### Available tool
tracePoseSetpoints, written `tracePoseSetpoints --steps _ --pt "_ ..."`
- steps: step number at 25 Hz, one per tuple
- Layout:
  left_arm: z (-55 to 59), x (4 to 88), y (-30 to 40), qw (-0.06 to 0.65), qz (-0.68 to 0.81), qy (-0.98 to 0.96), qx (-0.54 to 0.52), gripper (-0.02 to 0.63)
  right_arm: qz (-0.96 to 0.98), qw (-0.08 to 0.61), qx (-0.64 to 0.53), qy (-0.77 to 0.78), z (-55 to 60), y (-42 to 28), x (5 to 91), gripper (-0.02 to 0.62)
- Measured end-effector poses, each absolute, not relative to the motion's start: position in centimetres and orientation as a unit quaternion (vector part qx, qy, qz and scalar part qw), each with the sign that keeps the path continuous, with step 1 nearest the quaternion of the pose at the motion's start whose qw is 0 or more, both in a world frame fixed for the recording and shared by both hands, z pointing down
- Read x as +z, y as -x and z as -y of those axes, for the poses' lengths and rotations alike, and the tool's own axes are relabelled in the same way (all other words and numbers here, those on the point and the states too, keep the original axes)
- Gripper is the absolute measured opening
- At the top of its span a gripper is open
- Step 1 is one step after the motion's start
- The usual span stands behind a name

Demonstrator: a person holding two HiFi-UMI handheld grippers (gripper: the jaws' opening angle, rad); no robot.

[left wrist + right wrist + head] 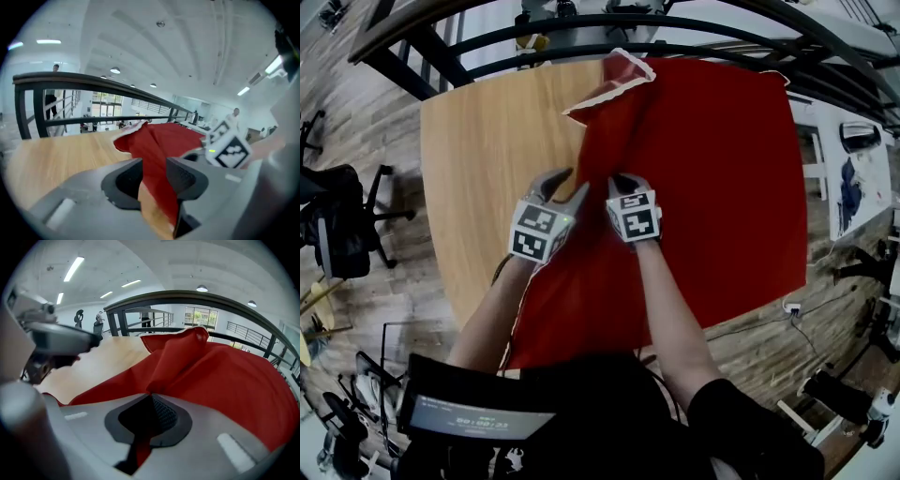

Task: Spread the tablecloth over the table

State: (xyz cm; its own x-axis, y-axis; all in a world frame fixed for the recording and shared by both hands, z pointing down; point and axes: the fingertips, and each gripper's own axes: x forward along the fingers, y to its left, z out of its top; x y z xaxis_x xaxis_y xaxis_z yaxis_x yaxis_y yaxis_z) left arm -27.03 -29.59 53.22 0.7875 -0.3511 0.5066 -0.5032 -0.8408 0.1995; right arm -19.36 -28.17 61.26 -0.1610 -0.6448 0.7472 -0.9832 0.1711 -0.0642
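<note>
Table (pixel 487 159): left part bare wood. Red cloth (pixel 712 187) covers the middle and right, draping over the near edge. Its far-left corner (pixel 614 80) is flipped back, pale hem showing; a raised fold runs from there down to the grippers.

Both forearms reach forward, grippers side by side at the cloth's left edge, tilted down toward the tabletop.

Left gripper (pixel 153 180): jaws apart, cloth edge and wood visible in the gap, pads not pressing on it.

Right gripper (pixel 152 404): jaws pinched together on a pleat of cloth.
</note>
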Motion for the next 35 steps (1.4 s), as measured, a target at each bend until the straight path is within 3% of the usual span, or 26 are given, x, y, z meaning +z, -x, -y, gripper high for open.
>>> tracePoseSetpoints --steps 6,9,10,11,12,13,15,18,25,29,33,35 --pt "42.7 57.1 25.1 0.102 0.288 -0.905 0.296 0.287 0.698 0.297 0.267 -0.594 27.8 19.6 61.1 0.017" --pt "44.9 59.0 24.1 0.075 0.275 -0.902 0.326 0.304 0.705 0.282 0.271 -0.591 28.0 19.9 61.1 0.018" --pt "45.4 59.2 23.9 0.066 0.275 -0.902 0.326 0.297 0.709 0.28 0.269 -0.588 28.2 20.0 61.2 0.018" --pt "45.9 59.1 23.7 0.056 0.279 -0.904 0.32 0.215 0.715 0.278 0.267 -0.584 28.2 20.1 61.1 0.018" --pt "46.3 58.6 23.4 0.044 0.282 -0.906 0.311 0.041 0.722 0.274 0.262 -0.579 28.3 20.0 60.9 0.02" --pt "46.6 57.9 23.0 0.034 0.281 -0.91 0.304 0.008 0.728 0.267 0.256 -0.577 28.3 19.7 60.4 0.038" --pt "47.4 56.3 22.7 0.021 0.276 -0.913 0.298 0.006 0.738 0.241 0.242 -0.582 28.5 18.8 58.8 0.089" --pt "50.4 54.2 25.4 0.005 0.289 -0.906 0.309 0.006 0.751 0.204 0.226 -0.586 29.2 18.8 56.5 0.082" --pt "58.3 52.4 33.9 -0.057 0.308 -0.866 0.389 0.009 0.777 0.194 0.21 -0.561 31.2 23.0 55.9 0.074" --pt "62.2 52.7 38.0 -0.073 0.341 -0.843 0.409 0.011 0.801 0.143 0.201 -0.546 34.3 25.9 53.5 0.074" --pt "65.5 52.9 44.4 -0.07 0.401 -0.801 0.44 0.014 0.817 0.172 0.211 -0.508 37.1 30.1 54.5 0.066" --pt "66.1 53.4 46.9 -0.051 0.423 -0.789 0.443 0.05 0.819 0.184 0.226 -0.495 38.5 32.1 55.6 0.064"
